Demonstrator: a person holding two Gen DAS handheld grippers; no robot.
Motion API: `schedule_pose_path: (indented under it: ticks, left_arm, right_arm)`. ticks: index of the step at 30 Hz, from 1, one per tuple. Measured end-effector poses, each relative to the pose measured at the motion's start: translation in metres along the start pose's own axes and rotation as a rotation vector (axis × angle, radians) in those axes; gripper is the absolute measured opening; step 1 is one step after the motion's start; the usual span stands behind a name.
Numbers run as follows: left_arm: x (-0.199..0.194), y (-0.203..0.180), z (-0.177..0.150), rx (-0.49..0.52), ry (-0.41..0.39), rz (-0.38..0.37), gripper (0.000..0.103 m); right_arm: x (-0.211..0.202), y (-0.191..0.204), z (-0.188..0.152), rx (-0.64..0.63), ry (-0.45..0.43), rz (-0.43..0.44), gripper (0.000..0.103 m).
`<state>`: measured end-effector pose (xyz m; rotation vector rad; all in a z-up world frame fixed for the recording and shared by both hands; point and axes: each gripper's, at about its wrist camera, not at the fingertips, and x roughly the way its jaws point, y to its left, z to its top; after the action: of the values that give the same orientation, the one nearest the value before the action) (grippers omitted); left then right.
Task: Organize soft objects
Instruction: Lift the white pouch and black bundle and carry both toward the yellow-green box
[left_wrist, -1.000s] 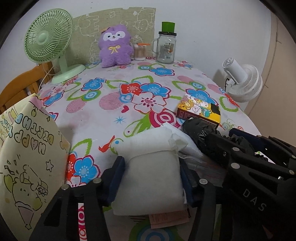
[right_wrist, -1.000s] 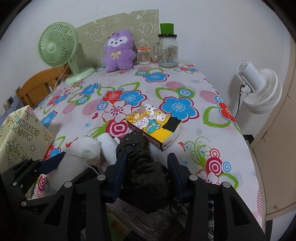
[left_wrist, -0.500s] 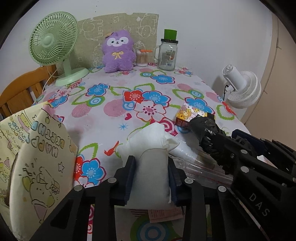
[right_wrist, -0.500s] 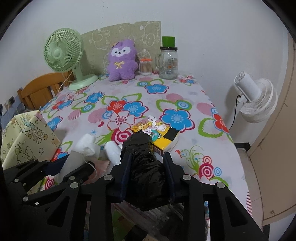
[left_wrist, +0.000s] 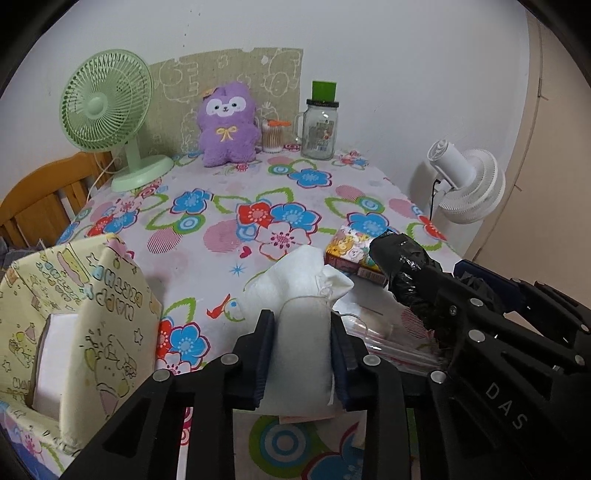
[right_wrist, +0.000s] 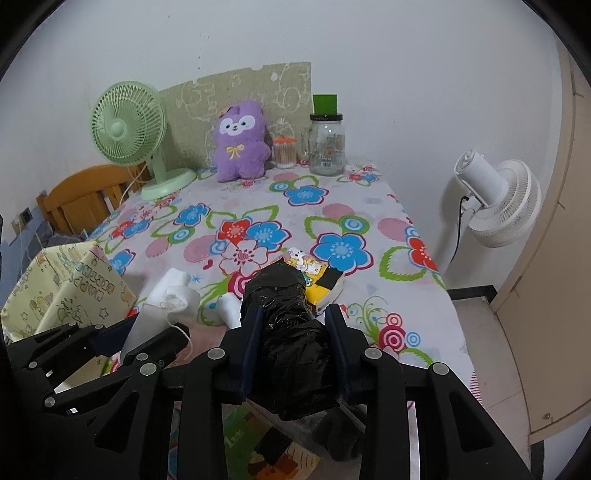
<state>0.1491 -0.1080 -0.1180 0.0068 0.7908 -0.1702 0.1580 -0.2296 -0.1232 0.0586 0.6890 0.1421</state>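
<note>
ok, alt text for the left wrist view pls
The left gripper is shut on a white pouch above a floral tablecloth; at right, the right gripper holds a black bundle. A yellow gift bag stands at left, with a green fan, purple plush and jar at the far edge.

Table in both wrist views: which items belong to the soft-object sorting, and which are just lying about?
In the job:
white pouch, in the left gripper
black bundle, in the right gripper
birthday-print box
possibly the purple plush

Lying about:
green fan
glass jar
cotton swabs
cartoon box
white fan
</note>
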Motion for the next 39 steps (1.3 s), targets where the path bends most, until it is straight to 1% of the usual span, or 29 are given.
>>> schedule_pose_path:
  ticks: [8,14,19,29,39]
  left_arm:
    - [-0.025,-0.008,0.003,0.014,-0.049,0.003,0.028]
    - [-0.044,-0.011,0.005,0.019,-0.084,0.004,0.028]
    - [-0.061,-0.013,0.008,0.016,-0.11,0.007,0.028]
    - [-0.091,-0.016,0.013,0.036,-0.161,0.022,0.028]
    - [-0.115,-0.014,0.015,0.051,-0.194,0.03,0.028]
  right_arm:
    - [-0.029,-0.001,0.004,0.011,-0.043,-0.01,0.038]
    - [-0.051,0.003,0.007,0.01,-0.084,-0.037,0.038]
    - [-0.064,0.003,0.01,0.021,-0.091,-0.031,0.038]
    - [-0.094,0.007,0.015,0.029,-0.131,-0.023,0.038]
    - [-0.114,0.014,0.018,0.034,-0.154,-0.015,0.038]
